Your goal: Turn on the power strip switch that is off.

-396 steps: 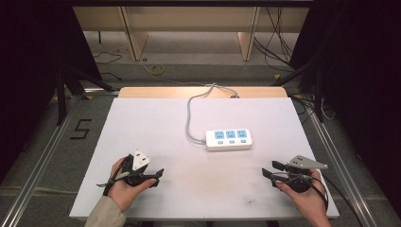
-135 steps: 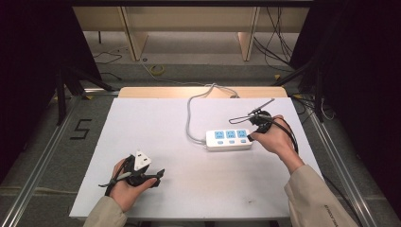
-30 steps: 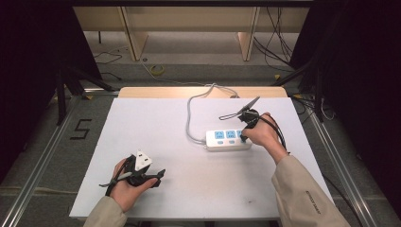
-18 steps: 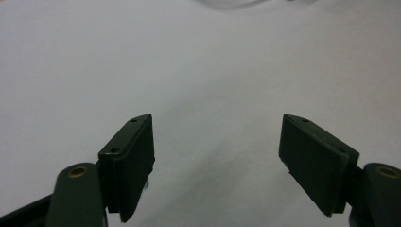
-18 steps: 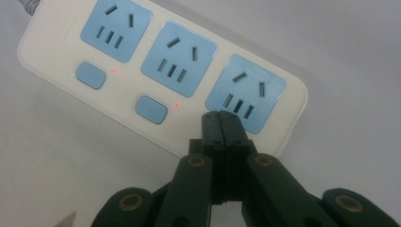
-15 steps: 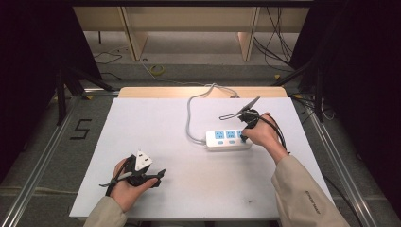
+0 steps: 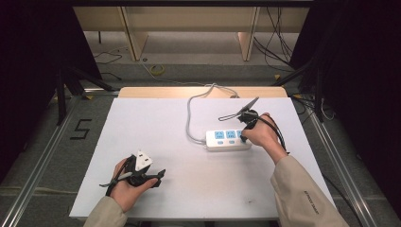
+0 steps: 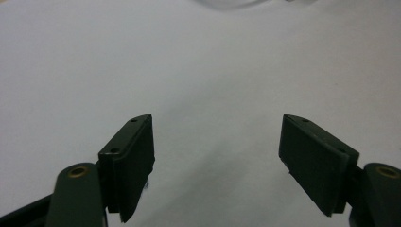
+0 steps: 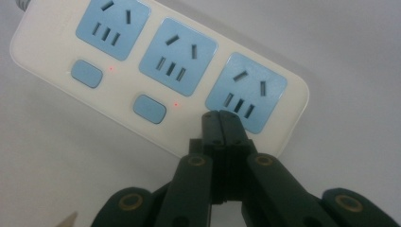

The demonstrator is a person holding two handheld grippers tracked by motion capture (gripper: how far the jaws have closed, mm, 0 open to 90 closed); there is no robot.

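Power strip (image 7: 228, 140) sits on the right half of the tabletop (image 7: 156, 118), toward the far edge, its cable (image 7: 191, 113) curling off the back. Right gripper (image 9: 220, 124), jaws pressed together with nothing between them, has its tip down on the strip's end where the third switch should be — that switch is hidden under the jaws. Two red lamps glow by the other switches (image 9: 150, 108). Since a second ago, nothing has shifted: likely a held press on that last button. Left gripper (image 8: 217, 156) idles near the front-left corner, jaws wide and empty. Whether the third lamp is lit can't be made out.
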